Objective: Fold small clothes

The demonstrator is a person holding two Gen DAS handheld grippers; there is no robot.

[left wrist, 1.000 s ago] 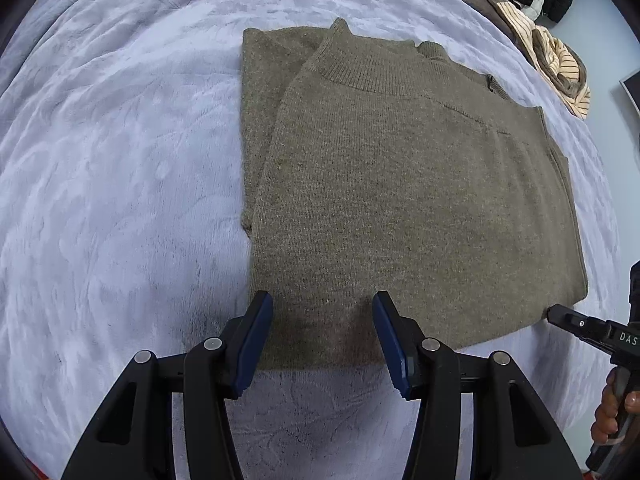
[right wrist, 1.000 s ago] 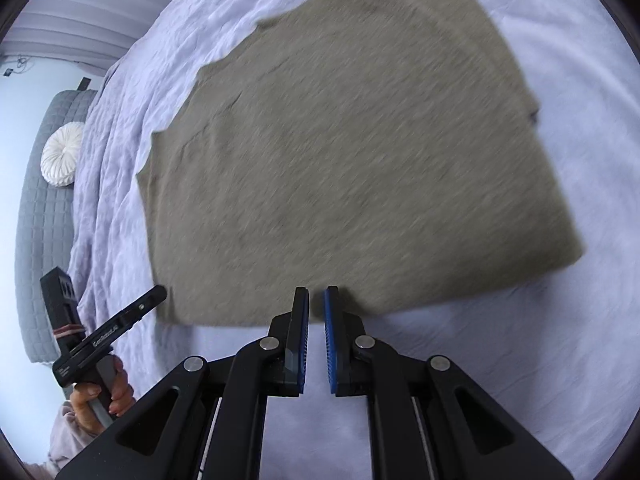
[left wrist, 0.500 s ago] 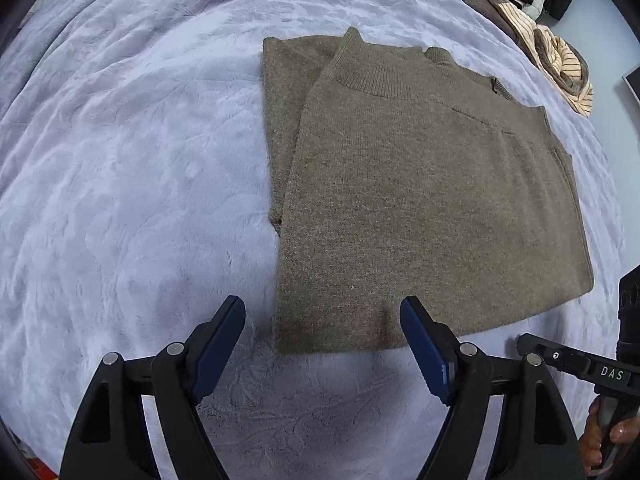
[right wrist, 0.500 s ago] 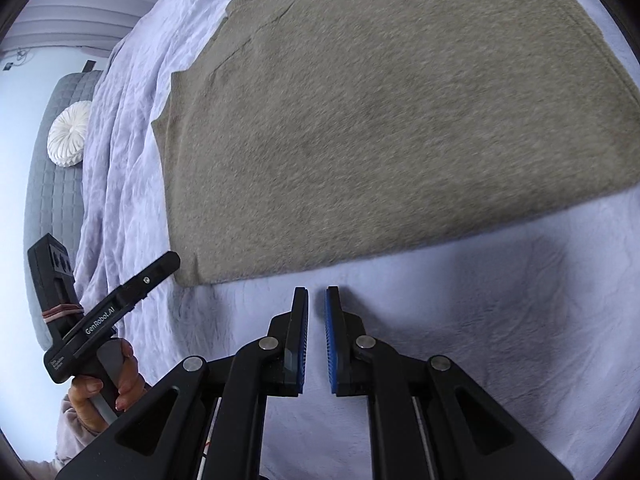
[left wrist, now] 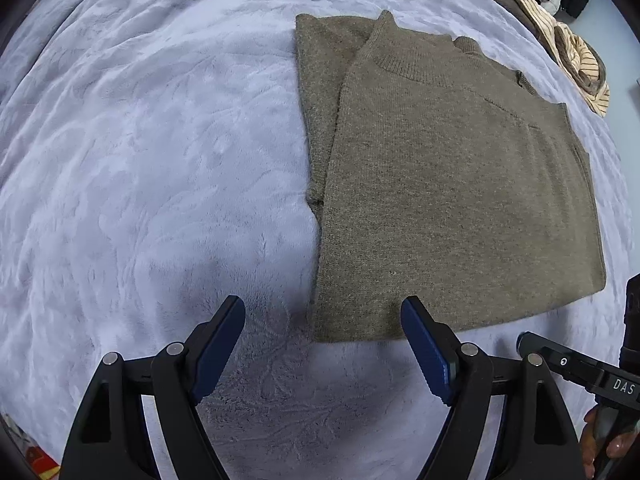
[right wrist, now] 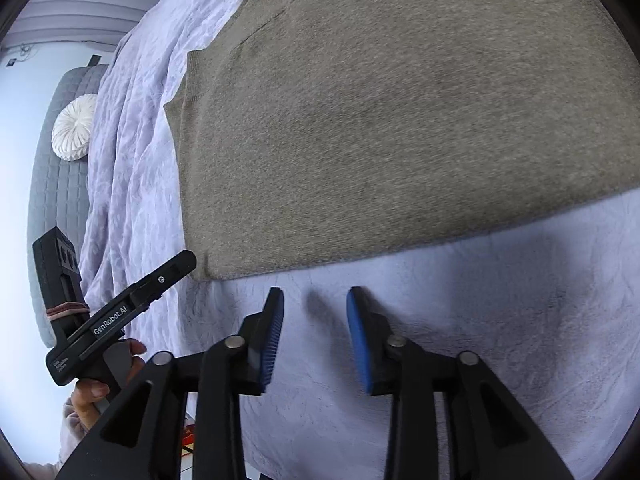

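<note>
Olive-brown knitted sweater (left wrist: 440,184), one in number, is laid flat and folded on the lavender plush bedspread (left wrist: 140,160), ribbed collar pointing away, hem nearest both tools, long axis running collar to hem. Left gripper (left wrist: 324,344) is spread wide at the hem's near corner, grasping nothing. Right gripper (right wrist: 315,340) is likewise parted, empty, just short of the hem. One heap of striped clothing (left wrist: 580,60) is noted beyond.

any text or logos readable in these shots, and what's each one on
"DAS": white letters on the right gripper, cut off at the frame edge in the left wrist view.
"GenRobot.AI": white letters on the left gripper, seen in the right wrist view.
Small white print lower on that body: too small to read.
Sweater: no lettering visible.
</note>
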